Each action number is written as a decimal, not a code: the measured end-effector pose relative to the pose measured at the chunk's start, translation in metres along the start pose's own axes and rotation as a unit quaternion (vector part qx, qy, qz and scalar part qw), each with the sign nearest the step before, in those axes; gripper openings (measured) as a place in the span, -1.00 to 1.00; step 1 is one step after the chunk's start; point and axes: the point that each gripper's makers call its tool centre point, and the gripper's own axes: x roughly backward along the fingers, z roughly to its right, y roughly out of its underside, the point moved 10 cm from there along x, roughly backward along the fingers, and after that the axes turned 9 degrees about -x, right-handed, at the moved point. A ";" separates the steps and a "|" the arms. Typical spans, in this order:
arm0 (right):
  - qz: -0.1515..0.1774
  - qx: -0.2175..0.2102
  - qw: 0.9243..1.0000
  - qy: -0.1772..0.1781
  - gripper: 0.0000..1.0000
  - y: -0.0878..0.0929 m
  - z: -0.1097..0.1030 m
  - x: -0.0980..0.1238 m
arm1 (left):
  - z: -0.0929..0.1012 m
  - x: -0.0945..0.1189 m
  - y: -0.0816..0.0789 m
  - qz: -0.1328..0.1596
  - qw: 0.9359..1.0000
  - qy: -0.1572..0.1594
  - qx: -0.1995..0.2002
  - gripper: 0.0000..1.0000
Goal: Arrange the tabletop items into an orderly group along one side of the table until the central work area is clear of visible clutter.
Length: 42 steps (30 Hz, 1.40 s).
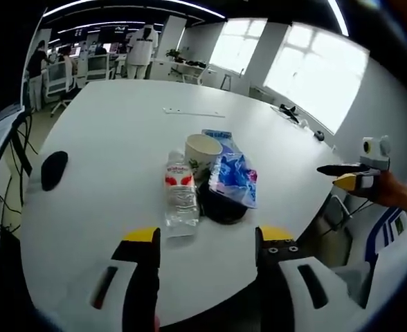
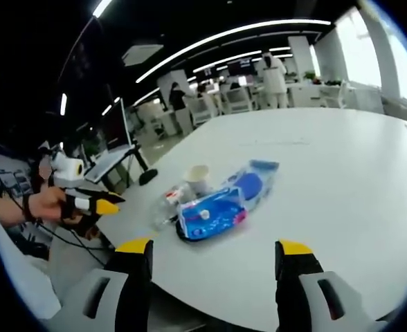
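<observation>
1. White table (image 1: 120, 138) in an open office; bottle (image 1: 181, 197), cup (image 1: 202, 153), dark bowl (image 1: 221, 204) and blue packet (image 1: 232, 176) cluster near its edge.
2. Left gripper (image 1: 207, 242) and right gripper (image 2: 214, 252) hover spread, empty, off that edge.

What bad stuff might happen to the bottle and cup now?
1. The bottle lies on its side near the table edge, so a nudge might roll it off.
2. The cup stands upright, crowded by the blue packets; pulling those could tip it.
3. Both grippers, left and right, are open and hold nothing, so a rushed grab might scatter the pile.
</observation>
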 end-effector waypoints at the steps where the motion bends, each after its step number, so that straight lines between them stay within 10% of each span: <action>1: 0.000 0.000 1.000 0.000 0.46 0.000 0.000 0.000 | 0.000 -0.001 0.001 -0.002 1.000 0.002 -0.001 0.10; 24: -0.010 0.004 1.000 -0.010 0.45 0.003 -0.001 -0.003 | -0.011 -0.014 -0.016 -0.003 1.000 0.002 0.010 0.07; 42: -0.022 -0.001 1.000 -0.016 0.46 0.010 -0.003 -0.004 | -0.041 -0.062 -0.035 -0.067 0.995 -0.024 0.070 0.00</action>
